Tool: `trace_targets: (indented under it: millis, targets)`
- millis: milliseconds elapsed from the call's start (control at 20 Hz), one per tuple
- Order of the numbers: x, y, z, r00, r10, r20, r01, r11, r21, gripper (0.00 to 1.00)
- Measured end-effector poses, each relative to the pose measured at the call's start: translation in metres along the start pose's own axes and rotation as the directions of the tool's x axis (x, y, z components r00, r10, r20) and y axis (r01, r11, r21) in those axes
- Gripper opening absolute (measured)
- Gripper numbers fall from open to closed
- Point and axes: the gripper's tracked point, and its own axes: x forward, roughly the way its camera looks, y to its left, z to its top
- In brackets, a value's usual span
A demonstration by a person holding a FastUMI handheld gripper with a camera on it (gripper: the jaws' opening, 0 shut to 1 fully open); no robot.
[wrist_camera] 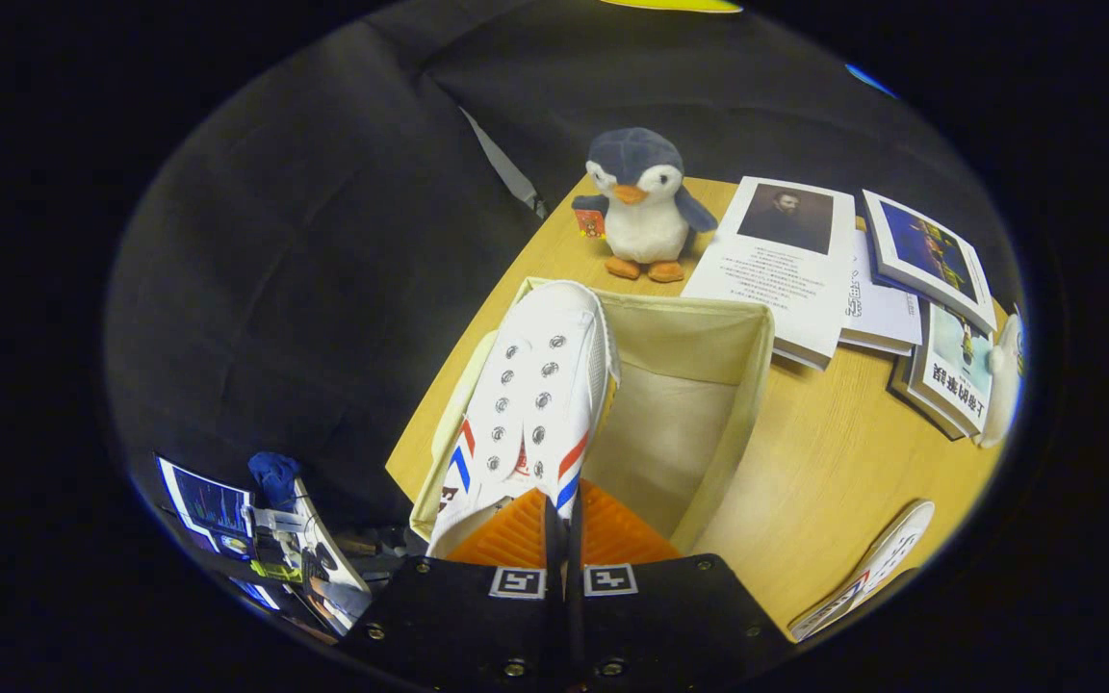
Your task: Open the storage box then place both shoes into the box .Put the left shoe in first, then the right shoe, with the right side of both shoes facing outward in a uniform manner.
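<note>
Gripper view looks down over the desk (834, 452), and off its left edge, down low, sits a jumble of small gear with a screen (208, 505), too blurred to name. Moving right, here's the shoe (535, 395), white with red and blue stripes and two rows of eyelets, held above the left side of the storage box (752, 385), toe pointing far. The gripper (562, 515) is nearly closed, both fingers pinching the shoe's near end, only a thin slit between them. The box is open, a pale fabric bin with its lining bare on the right half. Beyond it, at the far edge of the desk, a plush penguin (641, 202) stands upright. Right of the penguin, several books (781, 260) lie spread flat, overlapping one another. Near and far right, the second shoe (867, 568) lies on the desk, well apart from the box.
</note>
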Motion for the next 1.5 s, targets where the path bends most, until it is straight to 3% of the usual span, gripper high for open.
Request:
trace_targets:
  millis: [300,450,700,900,1050,1500]
  targets:
    - [0.026,-0.002,-0.004,0.999,-0.028,-0.027,0.028,1.000,-0.013,0.01]
    - [0.025,-0.001,0.002,1.000,-0.008,-0.008,0.008,1.000,-0.026,0.27]
    - [-0.007,-0.011,0.022,0.995,-0.047,0.084,0.049,0.999,-0.014,0.27]
    - [-0.044,-0.041,0.023,0.981,-0.126,0.147,0.132,0.991,-0.033,0.28]
    - [-0.058,-0.047,0.011,0.979,-0.120,0.166,0.128,0.991,-0.037,0.89]
    - [-0.123,-0.105,-0.019,0.956,-0.136,0.260,0.098,0.983,0.152,0.87]
